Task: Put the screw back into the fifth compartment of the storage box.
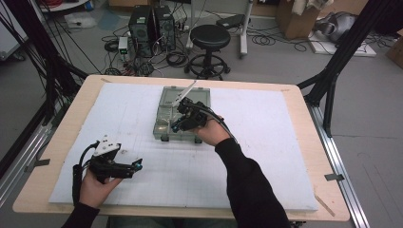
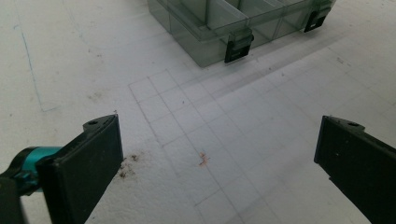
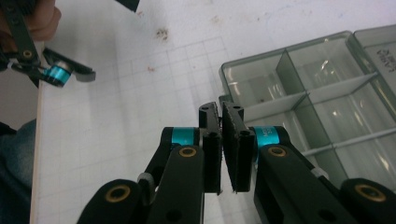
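Observation:
A clear grey compartment box (image 1: 192, 97) lies on the white foam board (image 1: 266, 142) at the middle of the table, with two black latches on its near wall (image 2: 205, 46). My right gripper (image 1: 174, 127) hovers over the box's near left part, jaws shut with nothing between them. In the right gripper view its tips (image 3: 220, 109) point at the corner of the box (image 3: 299, 95), whose dividers show. My left gripper (image 1: 136, 165) rests low at the board's near left, open. Its jaws stand wide apart (image 2: 218, 128) over bare board. One of its fingers (image 3: 74, 72) appears in the right gripper view.
The foam board carries a faint pencil grid (image 2: 187, 107) and a few dirt specks. The wooden table edge (image 1: 71, 118) frames it. Behind the table stand a black stool (image 1: 209, 38), computer towers (image 1: 152, 23) and loose cables; black frame struts (image 1: 332, 71) rise at both sides.

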`<state>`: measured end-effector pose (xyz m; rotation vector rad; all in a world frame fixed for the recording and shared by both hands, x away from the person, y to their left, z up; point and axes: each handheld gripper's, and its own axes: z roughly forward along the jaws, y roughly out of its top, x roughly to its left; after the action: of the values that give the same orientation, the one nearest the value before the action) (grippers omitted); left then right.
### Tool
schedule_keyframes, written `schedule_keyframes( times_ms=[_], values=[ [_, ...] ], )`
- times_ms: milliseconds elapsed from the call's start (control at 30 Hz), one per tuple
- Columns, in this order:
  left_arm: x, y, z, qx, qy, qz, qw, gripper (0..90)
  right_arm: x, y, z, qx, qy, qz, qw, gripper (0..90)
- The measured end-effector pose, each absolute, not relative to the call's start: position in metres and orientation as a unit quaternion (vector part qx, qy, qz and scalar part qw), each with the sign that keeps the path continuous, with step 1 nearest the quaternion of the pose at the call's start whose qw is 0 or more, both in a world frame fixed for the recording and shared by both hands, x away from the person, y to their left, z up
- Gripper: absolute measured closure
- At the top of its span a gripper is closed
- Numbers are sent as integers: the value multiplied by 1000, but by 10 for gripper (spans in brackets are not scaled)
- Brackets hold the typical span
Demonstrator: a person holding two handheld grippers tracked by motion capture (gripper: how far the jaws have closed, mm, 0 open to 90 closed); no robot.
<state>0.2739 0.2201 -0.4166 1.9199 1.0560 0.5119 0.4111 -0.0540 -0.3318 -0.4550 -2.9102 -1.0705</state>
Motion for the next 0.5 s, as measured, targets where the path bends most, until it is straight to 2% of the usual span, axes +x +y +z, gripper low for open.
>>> schedule_keyframes(
  times_ms=[500],
  values=[
    [274,221,-417,771,422,206,430,17,430,-36,-327,-148,-924,-354,5,861]
  ],
)
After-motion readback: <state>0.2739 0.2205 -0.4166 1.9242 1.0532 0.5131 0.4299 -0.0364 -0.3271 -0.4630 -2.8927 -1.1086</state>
